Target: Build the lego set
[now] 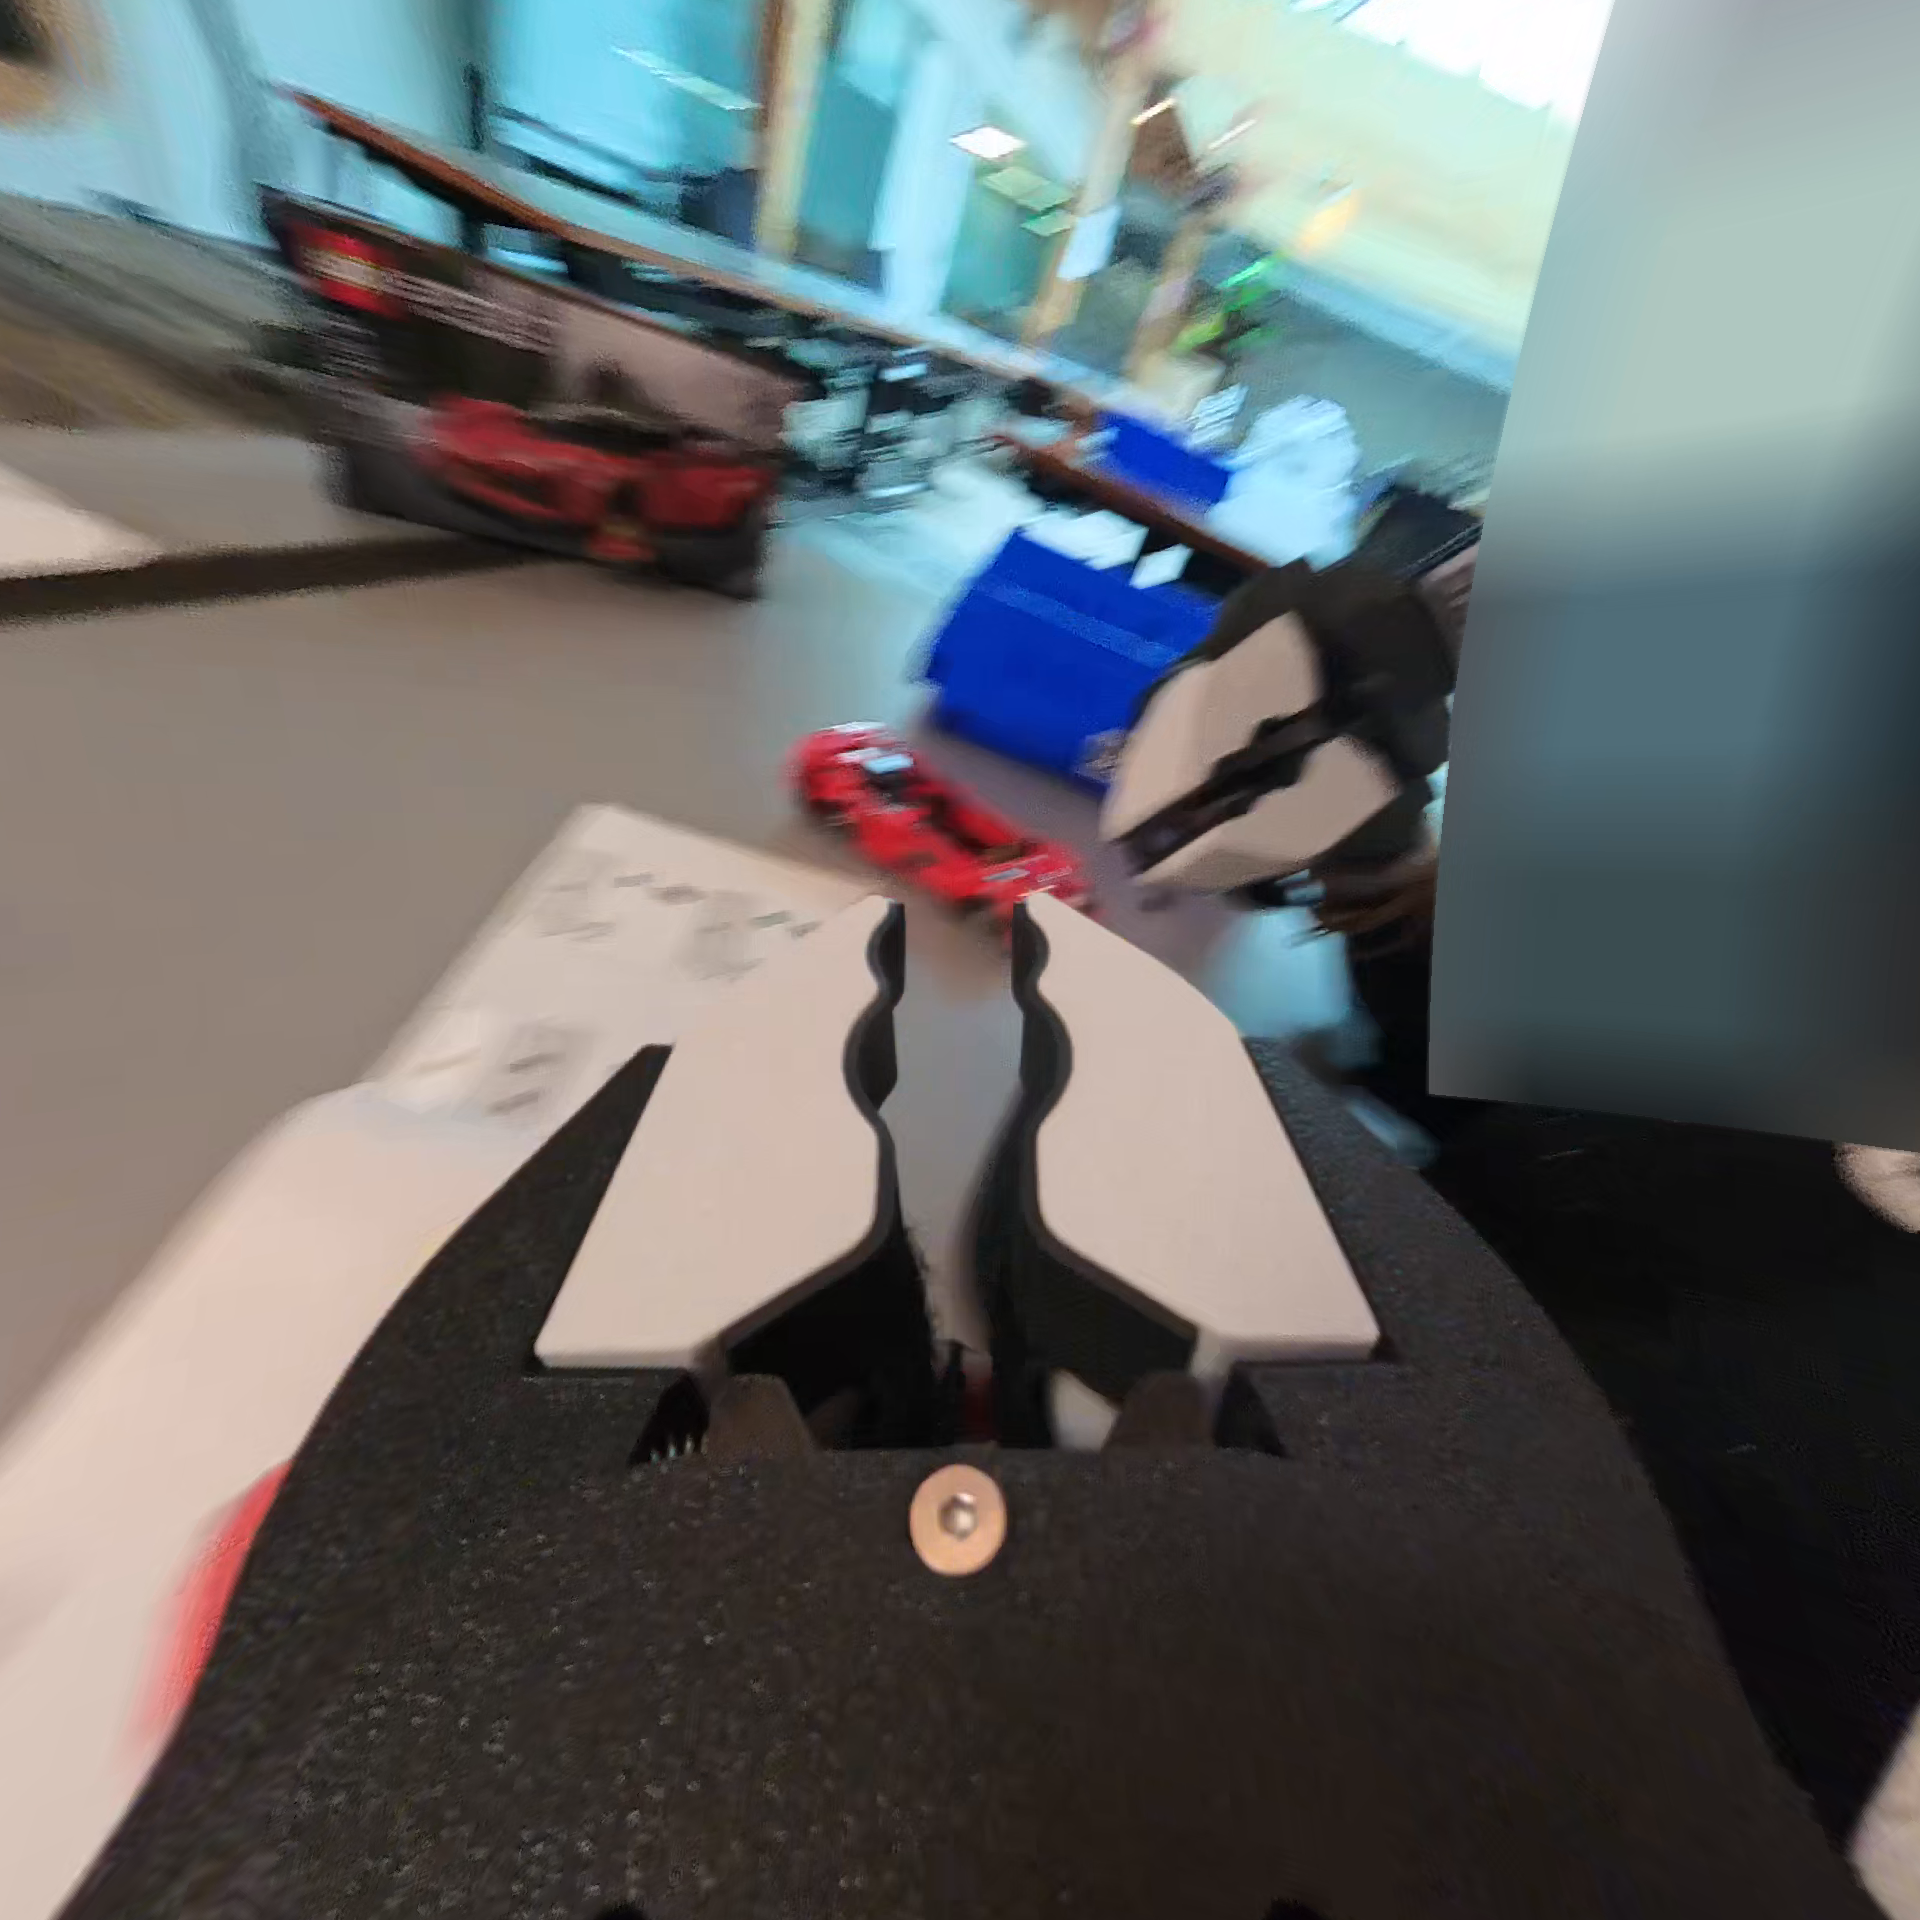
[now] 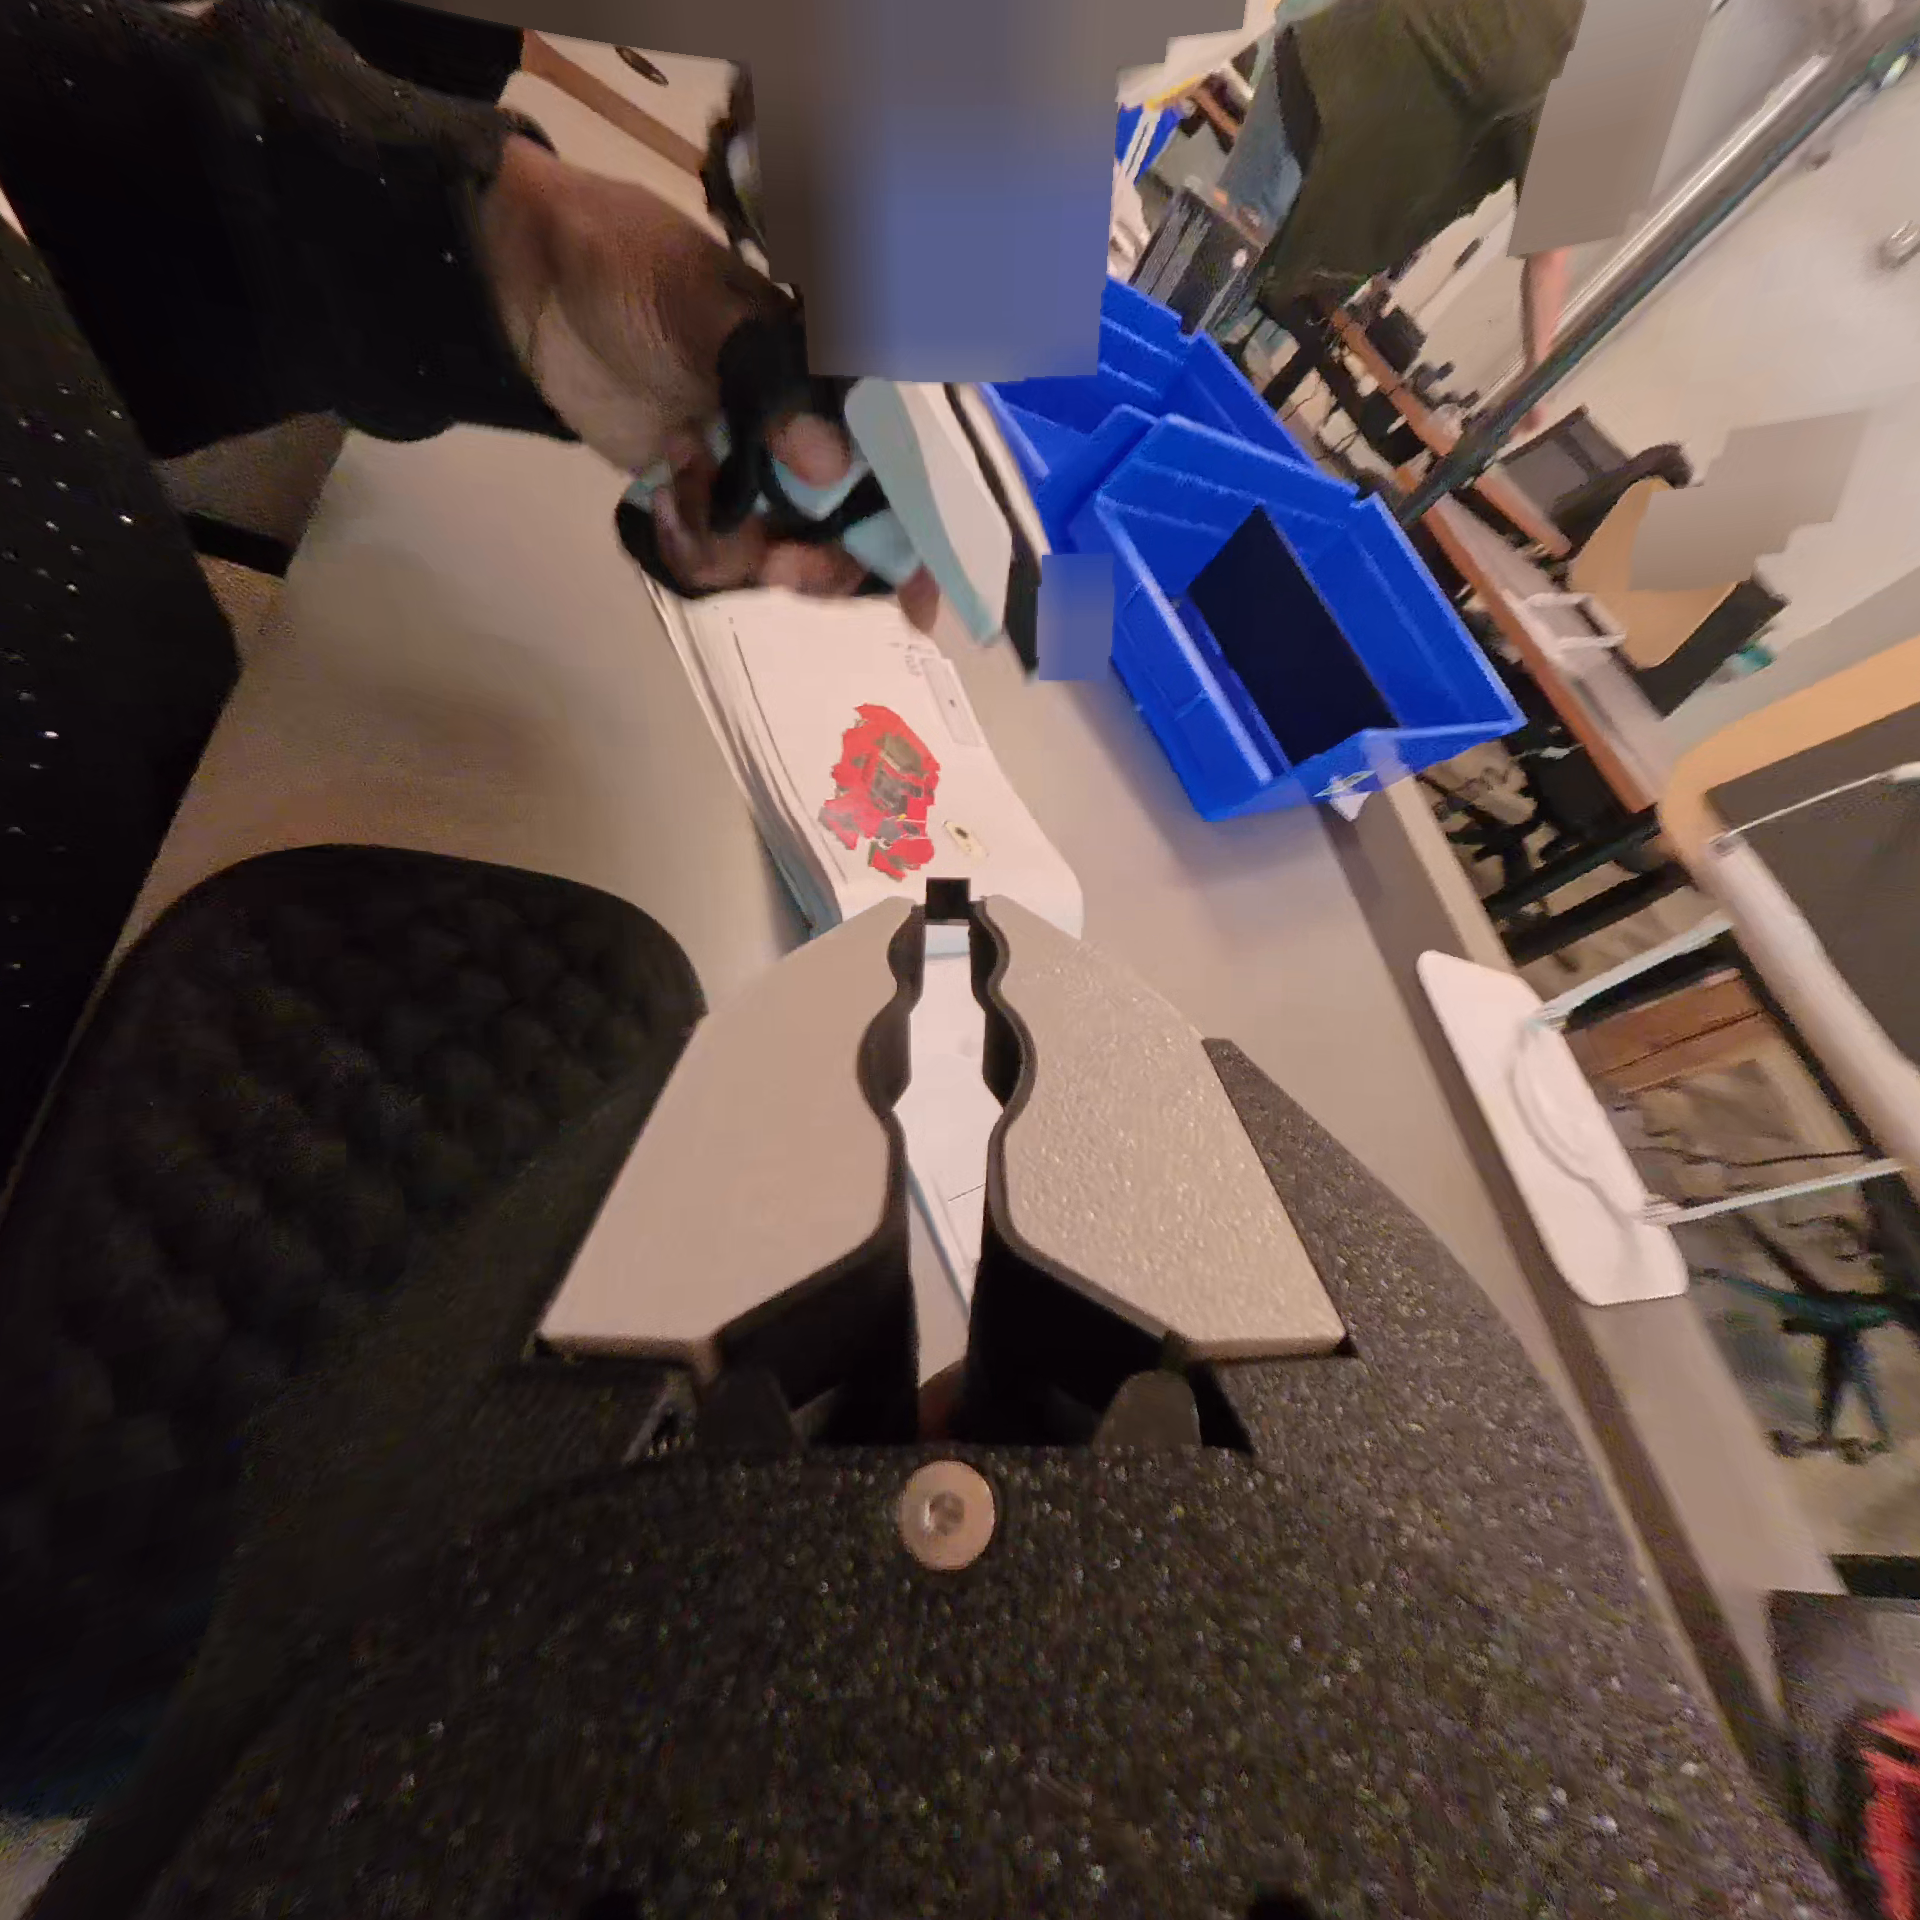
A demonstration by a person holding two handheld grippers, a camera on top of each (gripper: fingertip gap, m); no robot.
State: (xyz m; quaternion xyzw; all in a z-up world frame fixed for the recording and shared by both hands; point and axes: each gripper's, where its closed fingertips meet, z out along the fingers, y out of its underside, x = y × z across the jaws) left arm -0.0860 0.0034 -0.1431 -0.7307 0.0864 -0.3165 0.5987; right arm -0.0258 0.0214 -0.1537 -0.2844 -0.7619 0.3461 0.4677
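Note:
In the blurred left wrist view, my left gripper (image 1: 958,914) is slightly open and empty, above the white instruction booklet (image 1: 665,935). The red lego car (image 1: 925,821) sits on the grey table just beyond its tips. My right gripper (image 1: 1138,842) shows to the right of the car. In the right wrist view, my right gripper (image 2: 948,914) is shut on a small black lego piece (image 2: 948,898), held over the booklet (image 2: 914,707), whose page bears a red picture. My left gripper (image 2: 987,613), held by a hand, is at the booklet's far end.
The lego box (image 1: 540,436) stands at the back left. Blue bins (image 2: 1299,623) sit past the booklet near the table's edge. A white tray (image 2: 1548,1132) lies at the right edge. A black mesh chair (image 2: 312,1091) is at the left. A person stands behind.

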